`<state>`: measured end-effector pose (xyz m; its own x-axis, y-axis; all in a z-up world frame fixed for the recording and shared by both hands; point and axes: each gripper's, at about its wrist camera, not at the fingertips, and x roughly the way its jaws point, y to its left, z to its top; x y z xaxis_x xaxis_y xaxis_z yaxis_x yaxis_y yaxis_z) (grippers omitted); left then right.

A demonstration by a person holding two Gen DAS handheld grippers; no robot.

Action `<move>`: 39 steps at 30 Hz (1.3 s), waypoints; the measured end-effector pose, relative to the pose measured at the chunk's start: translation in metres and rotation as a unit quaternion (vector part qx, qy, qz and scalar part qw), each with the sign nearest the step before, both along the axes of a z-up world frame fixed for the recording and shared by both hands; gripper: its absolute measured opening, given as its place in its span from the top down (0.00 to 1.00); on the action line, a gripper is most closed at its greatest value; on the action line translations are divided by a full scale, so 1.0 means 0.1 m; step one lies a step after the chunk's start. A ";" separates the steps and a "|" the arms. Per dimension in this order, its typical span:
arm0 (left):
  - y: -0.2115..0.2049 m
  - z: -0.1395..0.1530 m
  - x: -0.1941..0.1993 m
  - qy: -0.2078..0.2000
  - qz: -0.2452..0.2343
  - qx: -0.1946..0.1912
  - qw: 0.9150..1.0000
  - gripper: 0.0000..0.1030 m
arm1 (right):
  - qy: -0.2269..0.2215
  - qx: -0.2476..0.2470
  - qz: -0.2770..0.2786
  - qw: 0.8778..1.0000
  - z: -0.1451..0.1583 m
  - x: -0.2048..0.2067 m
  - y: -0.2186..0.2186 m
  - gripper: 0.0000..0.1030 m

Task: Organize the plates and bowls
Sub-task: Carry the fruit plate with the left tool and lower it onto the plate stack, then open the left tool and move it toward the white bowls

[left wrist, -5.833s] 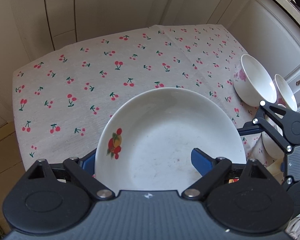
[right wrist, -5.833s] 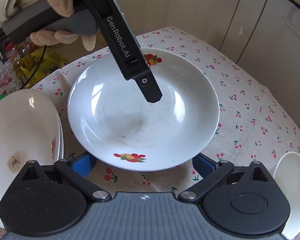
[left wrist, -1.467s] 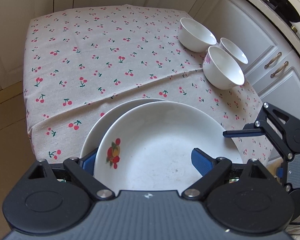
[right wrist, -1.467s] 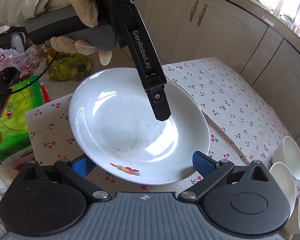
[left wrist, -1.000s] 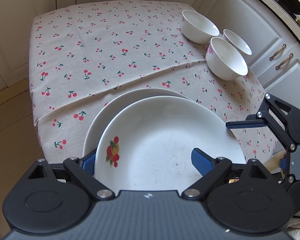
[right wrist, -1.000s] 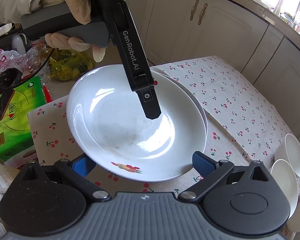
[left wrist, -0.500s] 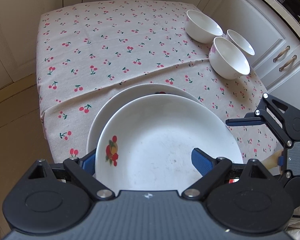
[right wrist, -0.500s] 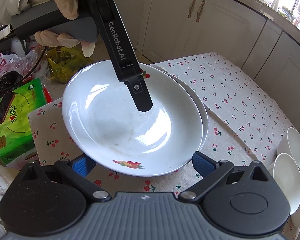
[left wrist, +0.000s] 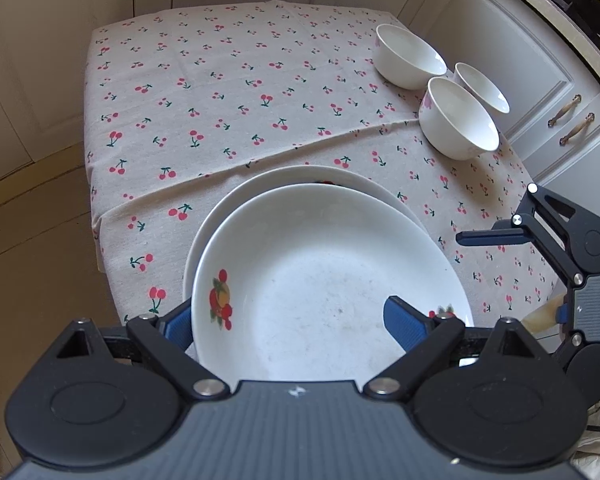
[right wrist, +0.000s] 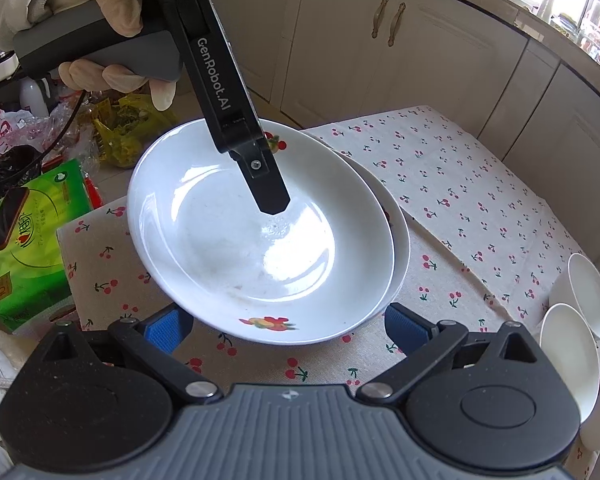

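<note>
A white plate with a fruit print (left wrist: 320, 280) lies tilted on top of a second white plate (left wrist: 260, 188) near the table's corner. My left gripper (left wrist: 292, 324) is shut on the top plate's near rim, one pad under it and one inside, and its jaws are opening. From the right wrist view, the left gripper's upper finger (right wrist: 266, 184) reaches into the top plate (right wrist: 220, 240), offset left of the lower plate (right wrist: 400, 240). My right gripper (right wrist: 288, 330) stands open and empty just short of the plates. One of its fingers (left wrist: 488, 237) sits right of them.
Three white bowls (left wrist: 458, 124) cluster at the table's right edge, also at the right border (right wrist: 568, 344). The cherry-print tablecloth (left wrist: 220, 100) has a raised fold across it. A green package (right wrist: 28, 240) and bags lie beyond the corner. A gloved hand (right wrist: 112, 4) holds the left gripper.
The left gripper has carried the fruit-print plate over the second plate and lowered it onto it. Over the last second it crept slightly forward. The right gripper has stayed put.
</note>
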<state>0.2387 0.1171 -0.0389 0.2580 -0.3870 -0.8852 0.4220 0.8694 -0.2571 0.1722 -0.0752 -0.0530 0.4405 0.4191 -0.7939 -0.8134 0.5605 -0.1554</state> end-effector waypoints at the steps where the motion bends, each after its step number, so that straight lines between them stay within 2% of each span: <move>1: 0.00 0.00 0.00 -0.001 0.001 0.000 1.000 0.09 | 0.000 0.000 0.000 1.000 0.00 0.00 0.00 0.00; 18: 0.04 0.04 -0.09 -0.021 0.007 0.010 1.000 0.09 | 0.004 0.013 -0.038 0.999 0.08 0.00 -0.20 0.00; 21: 0.01 0.04 -0.15 -0.046 0.003 0.047 0.998 0.09 | 0.004 0.018 -0.054 0.998 0.09 0.01 -0.27 0.00; 29: -0.08 0.24 -0.40 -0.132 -0.001 0.038 0.991 0.09 | -0.003 0.045 -0.125 0.991 0.13 0.04 -0.59 0.00; 34: -0.33 0.33 -0.65 -0.198 -0.022 0.038 0.979 0.07 | -0.046 0.065 -0.210 0.974 0.15 0.04 -0.89 0.00; 39: -0.64 0.35 -0.71 -0.218 -0.064 0.031 0.973 0.07 | -0.086 0.096 -0.304 0.944 0.14 0.07 -1.23 0.00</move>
